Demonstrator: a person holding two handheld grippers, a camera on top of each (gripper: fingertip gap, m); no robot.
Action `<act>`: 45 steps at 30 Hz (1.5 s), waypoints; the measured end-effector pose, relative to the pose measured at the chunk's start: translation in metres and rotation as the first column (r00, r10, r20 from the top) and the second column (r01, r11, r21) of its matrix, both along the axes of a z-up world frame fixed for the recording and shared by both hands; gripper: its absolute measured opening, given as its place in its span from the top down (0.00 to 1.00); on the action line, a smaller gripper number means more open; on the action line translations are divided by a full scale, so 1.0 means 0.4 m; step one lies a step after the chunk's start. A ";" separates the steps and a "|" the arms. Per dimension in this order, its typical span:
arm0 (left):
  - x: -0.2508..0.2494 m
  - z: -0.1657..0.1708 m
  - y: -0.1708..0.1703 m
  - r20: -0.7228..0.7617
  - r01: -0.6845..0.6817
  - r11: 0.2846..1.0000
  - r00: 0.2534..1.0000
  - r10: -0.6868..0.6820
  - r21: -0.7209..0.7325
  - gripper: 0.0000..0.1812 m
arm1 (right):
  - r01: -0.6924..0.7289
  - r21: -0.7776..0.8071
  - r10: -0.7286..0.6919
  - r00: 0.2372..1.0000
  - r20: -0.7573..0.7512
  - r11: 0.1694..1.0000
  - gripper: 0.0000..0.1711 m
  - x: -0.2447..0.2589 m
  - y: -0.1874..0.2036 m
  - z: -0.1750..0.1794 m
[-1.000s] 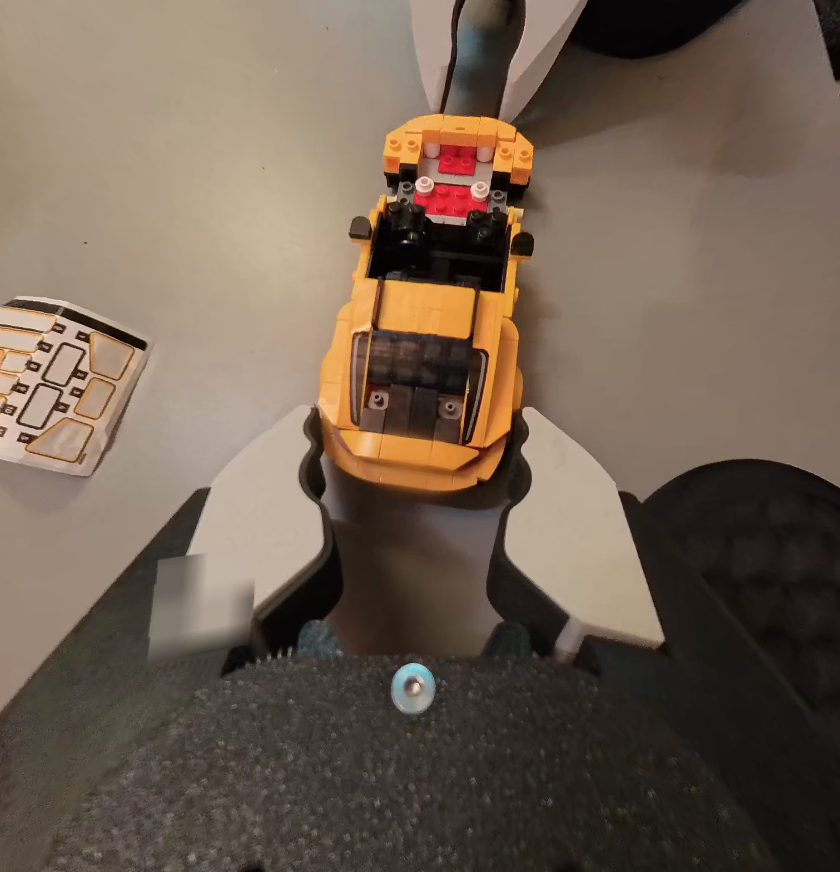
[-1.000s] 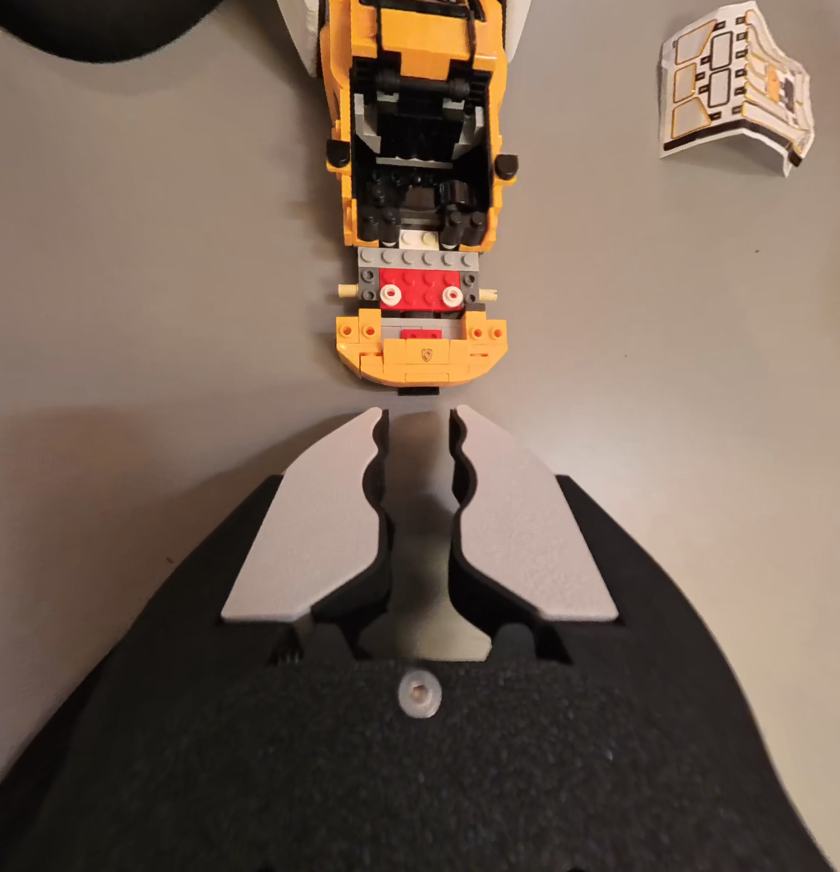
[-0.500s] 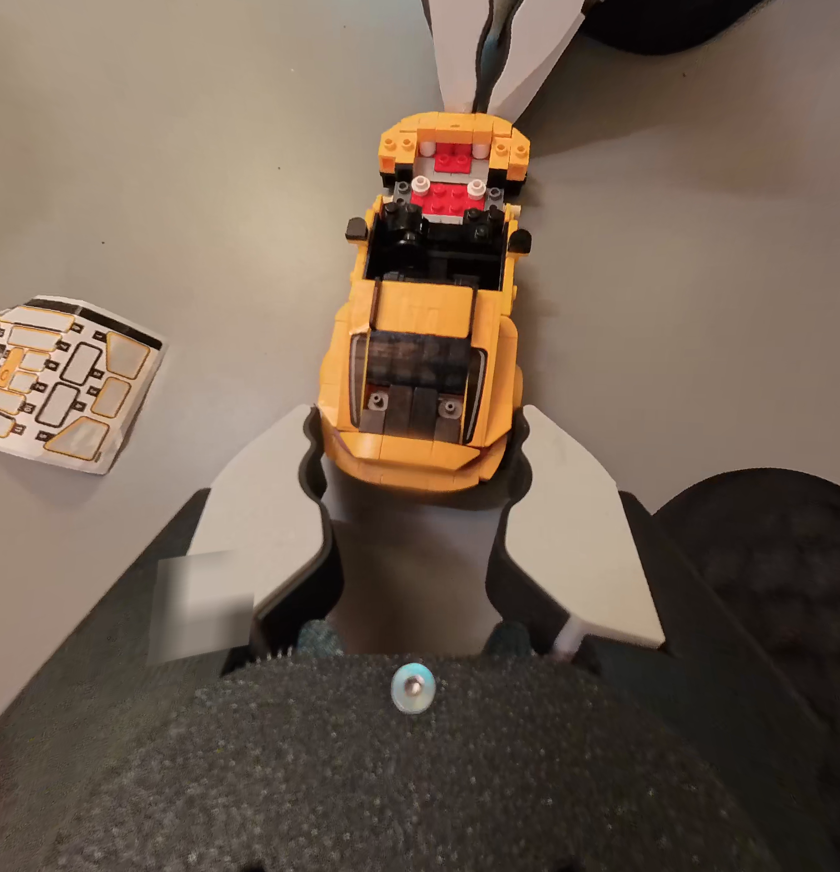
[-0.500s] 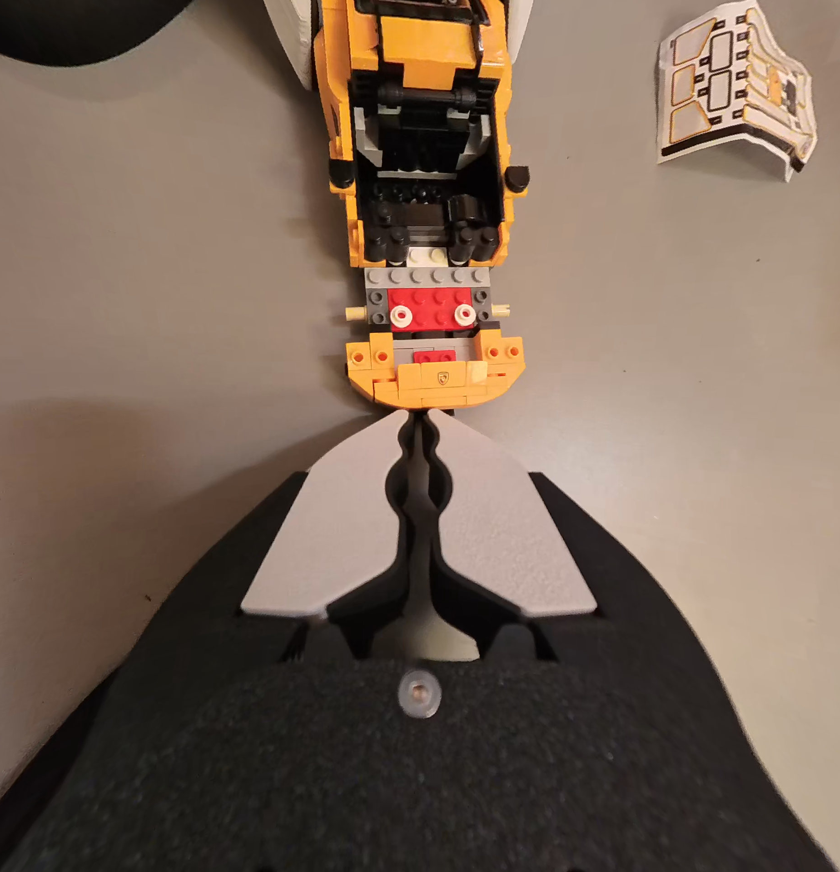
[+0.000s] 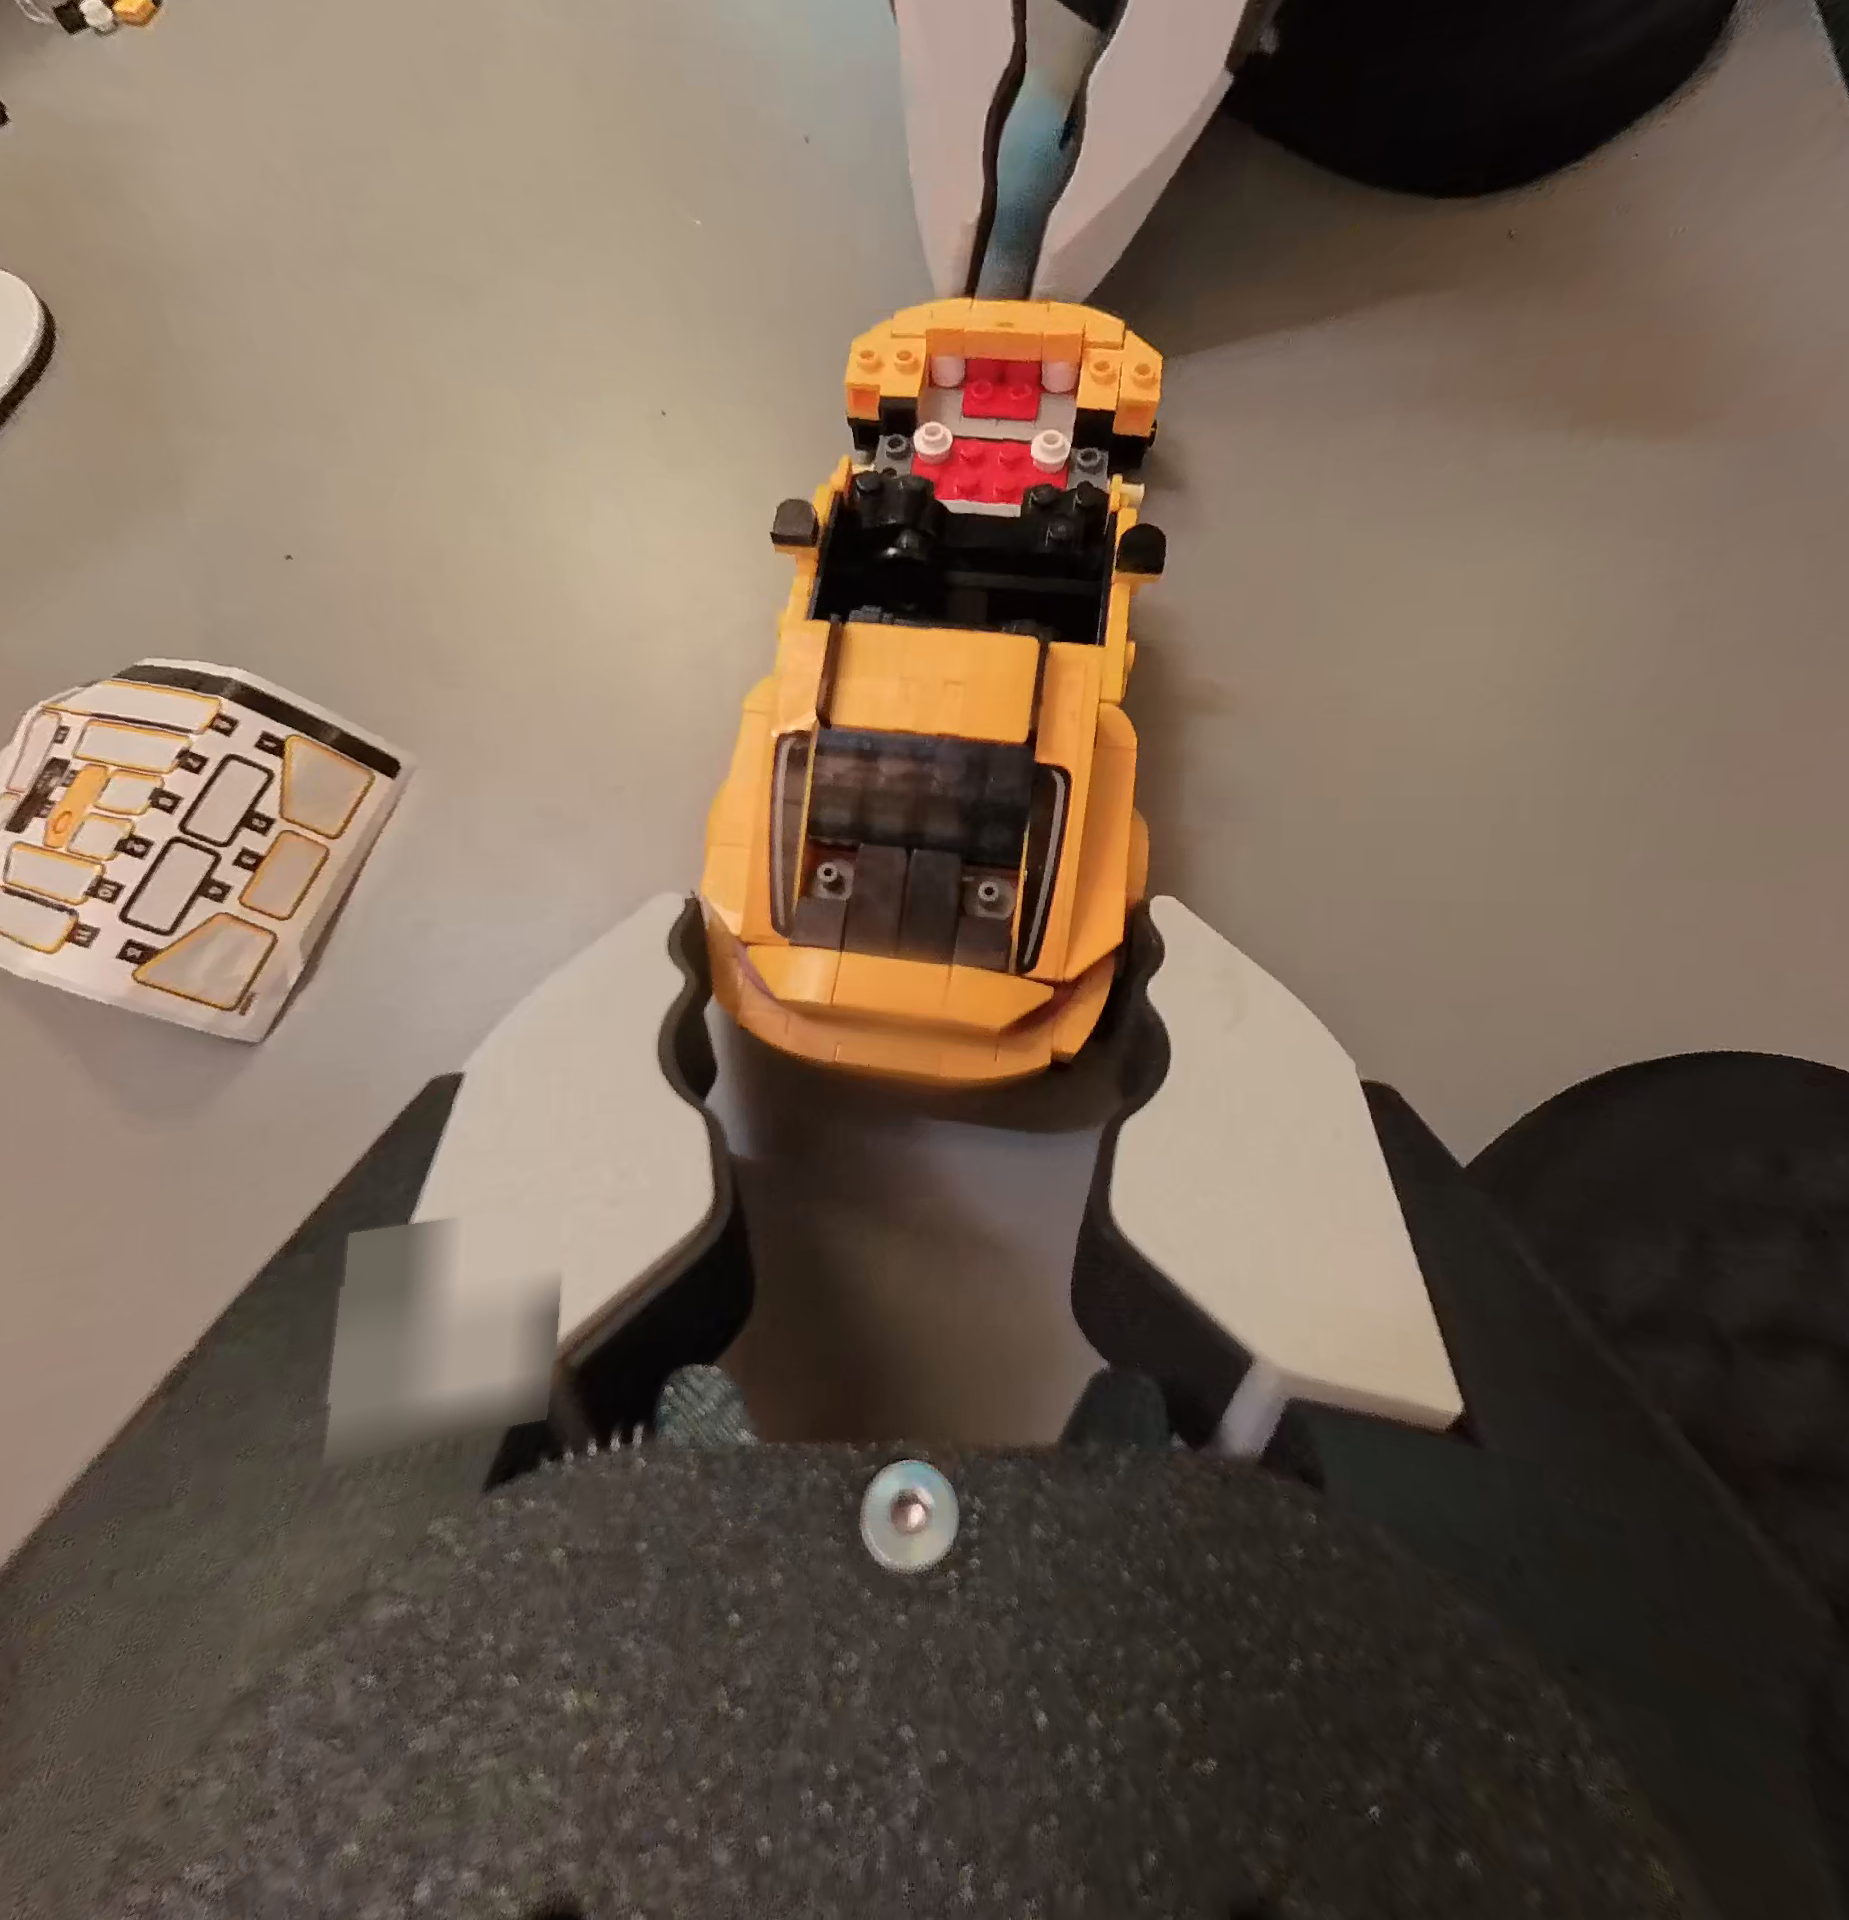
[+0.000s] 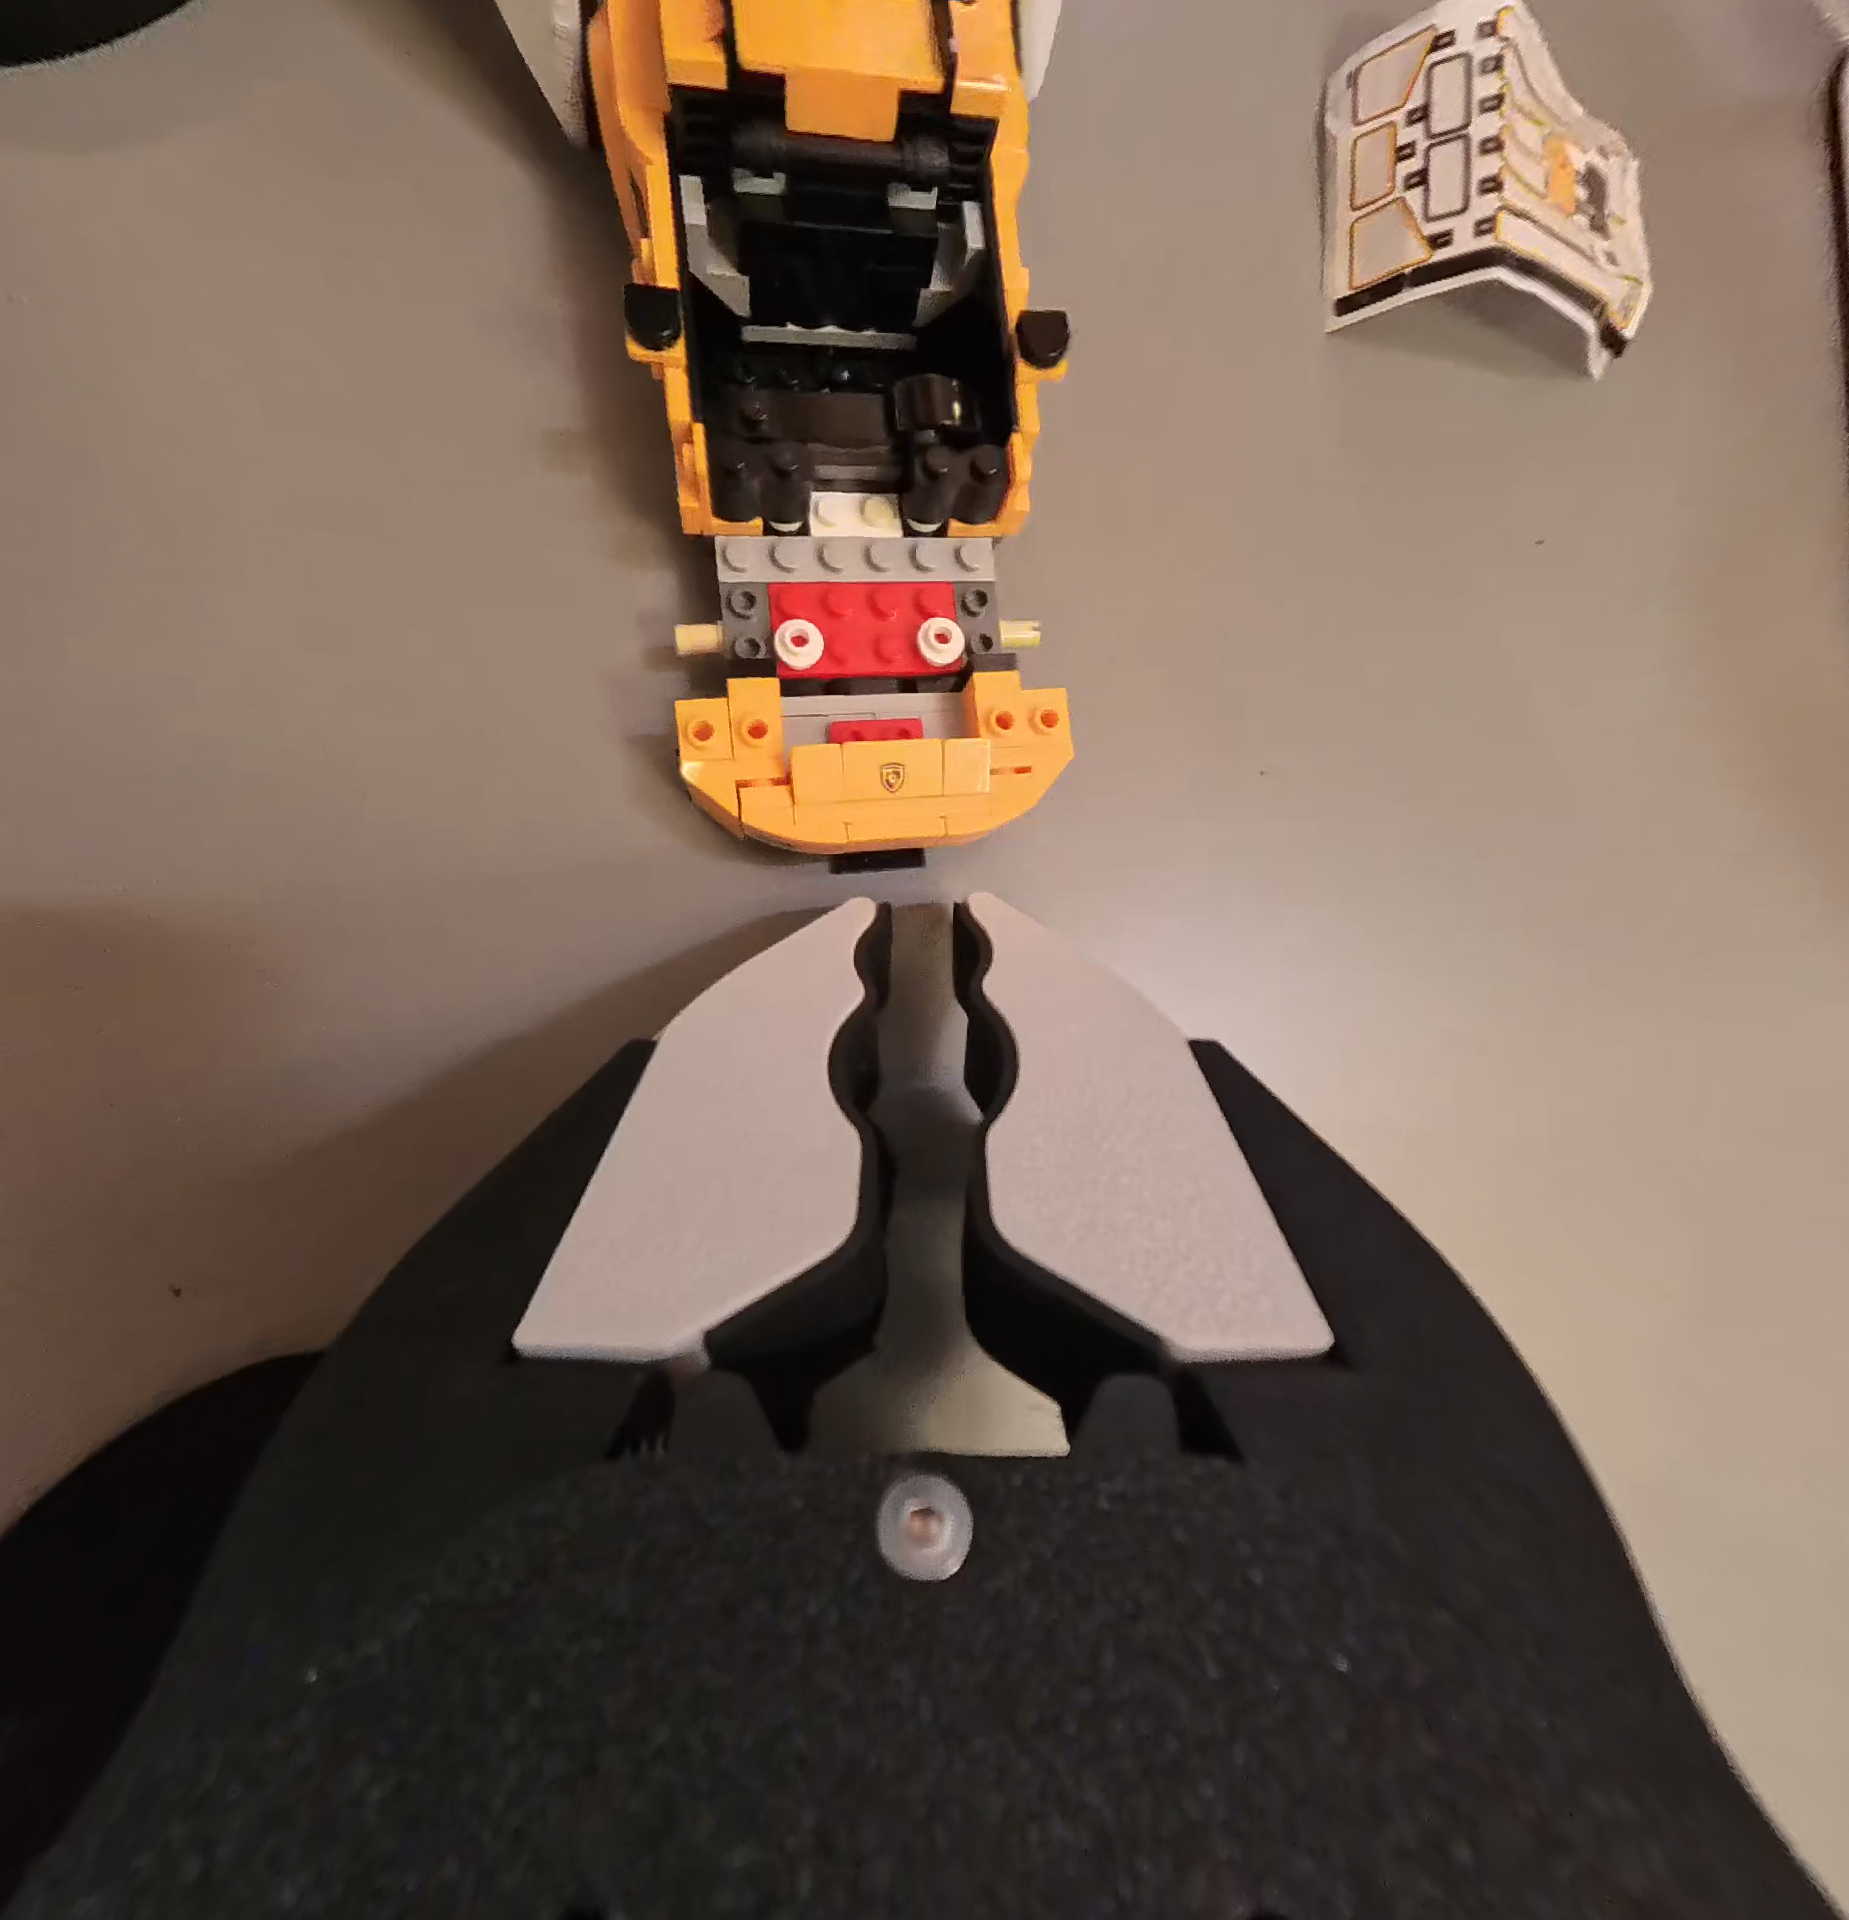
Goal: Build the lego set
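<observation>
An orange lego car (image 5: 941,790) sits on the grey table (image 5: 1471,727), its rear clamped between the left gripper (image 5: 920,966) fingers. The right gripper (image 6: 920,909) points at the car's unfinished nose from just beside it, not touching, fingers nearly together with a narrow gap, holding nothing. A sticker sheet (image 5: 161,842) lies well apart, left of the car.

A half-built orange lego car (image 5: 935,790) sits upright on the table, apparently wheel-less.
</observation>
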State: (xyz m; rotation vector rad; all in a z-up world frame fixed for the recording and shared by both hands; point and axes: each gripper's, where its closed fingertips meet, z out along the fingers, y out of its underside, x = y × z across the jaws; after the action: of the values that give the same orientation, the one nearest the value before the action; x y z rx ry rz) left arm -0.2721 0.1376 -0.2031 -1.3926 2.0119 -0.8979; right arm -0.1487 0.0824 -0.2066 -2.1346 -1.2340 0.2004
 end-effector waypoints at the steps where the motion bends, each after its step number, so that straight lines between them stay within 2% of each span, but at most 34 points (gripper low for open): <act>1: 0.000 0.000 0.000 0.001 0.000 1.000 1.000 0.000 0.000 0.58 | -0.013 -0.010 0.013 1.000 -0.006 1.000 0.94 -0.003 0.001 -0.002; 3: 0.001 0.000 0.001 0.006 0.001 1.000 1.000 -0.001 0.001 0.58 | -0.047 -0.024 0.046 0.999 -0.012 0.999 0.94 -0.008 0.003 -0.002; 6: 0.002 0.000 0.002 0.006 -0.001 1.000 1.000 0.001 0.001 0.58 | -0.087 -0.051 0.085 0.996 -0.040 0.995 1.00 -0.025 0.000 -0.004; 18: 0.006 0.001 0.005 0.014 0.006 1.000 1.000 -0.006 -0.006 0.58 | -0.146 -0.023 0.145 0.989 -0.034 0.989 1.00 -0.022 0.002 -0.003; 22: 0.009 0.002 0.010 0.021 -0.006 1.000 1.000 0.006 0.004 0.58 | -0.125 -0.004 0.125 0.991 -0.045 0.992 0.93 0.042 0.004 0.012; 29: 0.014 -0.003 0.024 0.012 -0.056 0.998 0.998 0.056 0.023 0.58 | 0.026 0.137 0.022 0.940 -0.341 0.990 0.86 0.136 0.045 0.099; 34: 0.010 -0.008 0.055 -0.020 -0.140 0.988 0.990 0.142 0.060 0.50 | 0.031 0.170 0.026 0.947 -0.320 0.985 0.83 0.136 0.043 0.097; 41: -0.050 -0.006 0.078 -0.080 -0.258 0.960 0.960 0.267 0.111 0.61 | 0.072 0.157 -0.027 0.962 -0.272 0.985 0.83 0.145 0.058 0.077; 45: -0.032 -0.005 0.109 -0.087 -0.274 0.949 0.953 0.290 0.158 0.75 | 0.086 0.164 -0.043 0.967 -0.253 0.983 0.84 0.150 0.067 0.065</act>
State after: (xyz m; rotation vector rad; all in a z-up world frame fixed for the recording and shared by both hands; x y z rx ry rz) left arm -0.2847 0.1812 -0.2053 -1.6251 1.8495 -0.5500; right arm -0.0889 0.1093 -0.1806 -1.9298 -0.9978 0.3104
